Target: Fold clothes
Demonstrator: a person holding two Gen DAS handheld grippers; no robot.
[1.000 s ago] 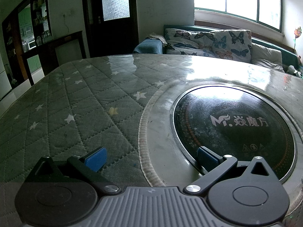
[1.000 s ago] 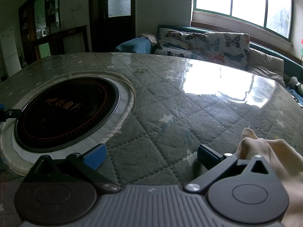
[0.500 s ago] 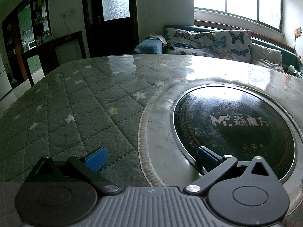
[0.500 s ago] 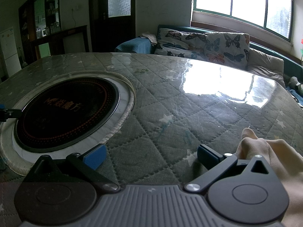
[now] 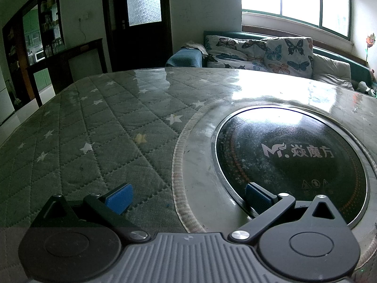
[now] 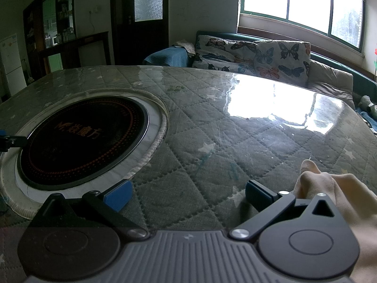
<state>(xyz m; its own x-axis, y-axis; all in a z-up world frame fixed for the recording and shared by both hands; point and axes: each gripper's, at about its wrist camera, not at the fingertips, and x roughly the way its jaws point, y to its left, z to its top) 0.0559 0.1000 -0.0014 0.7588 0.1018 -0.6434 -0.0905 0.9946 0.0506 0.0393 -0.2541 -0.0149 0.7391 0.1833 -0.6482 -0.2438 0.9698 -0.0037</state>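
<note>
A cream-coloured garment (image 6: 329, 188) lies bunched on the table at the lower right of the right wrist view, just right of my right gripper (image 6: 187, 194), whose blue-padded fingers stand open with only table between them. In the left wrist view no clothing shows. My left gripper (image 5: 187, 197) is open and low over the table, its right pad over the rim of the black round cooktop (image 5: 294, 158). A tip of the left gripper (image 6: 9, 139) shows at the left edge of the right wrist view.
The table (image 6: 235, 129) is covered by a quilted green star-print cloth under a glossy clear sheet. The cooktop (image 6: 80, 139) is set into its middle. Beyond the far edge stands a sofa with butterfly cushions (image 6: 259, 56), under a window. A dark door and cabinets lie at the back left.
</note>
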